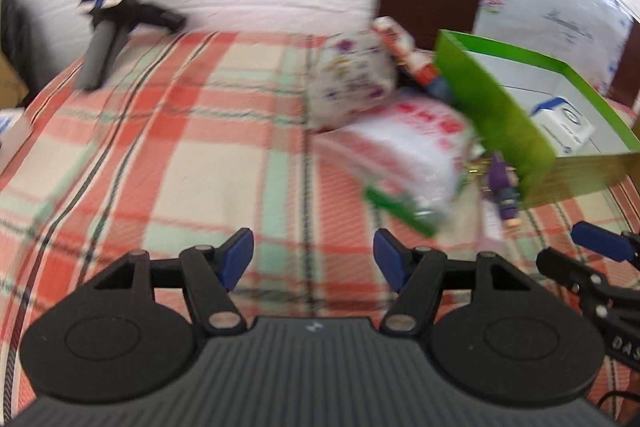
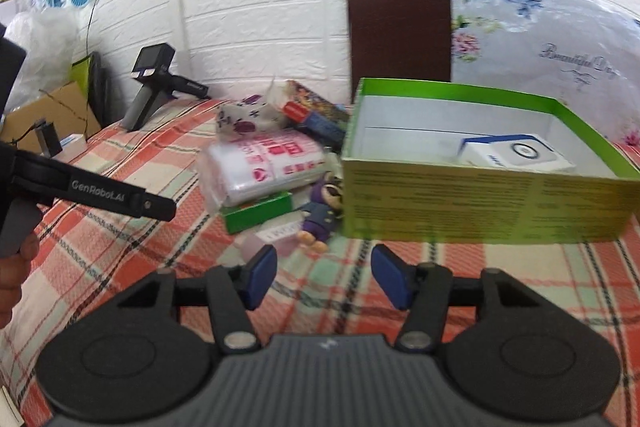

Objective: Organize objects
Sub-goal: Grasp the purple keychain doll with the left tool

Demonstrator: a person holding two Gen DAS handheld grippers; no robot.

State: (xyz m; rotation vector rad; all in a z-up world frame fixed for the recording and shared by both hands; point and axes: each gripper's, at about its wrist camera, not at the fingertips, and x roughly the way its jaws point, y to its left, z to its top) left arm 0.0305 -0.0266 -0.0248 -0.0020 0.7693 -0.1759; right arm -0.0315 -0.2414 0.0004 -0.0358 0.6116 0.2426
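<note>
Both grippers hover empty over the plaid blanket [image 2: 120, 247]: left gripper [image 1: 313, 261] and right gripper [image 2: 324, 281] with jaws apart. Green box [image 2: 480, 203] sits right of centre; wipes pack [image 2: 264, 163] and doll [image 2: 320, 215] lie just left.

1. My left gripper [image 1: 313, 259] has black linkage arms, blue pads, silver pivot pins and a ribbed grey body.
2. My right gripper [image 2: 324, 277] looks the same.
3. "GenRobot.AI" is printed white on one black arm.
</note>
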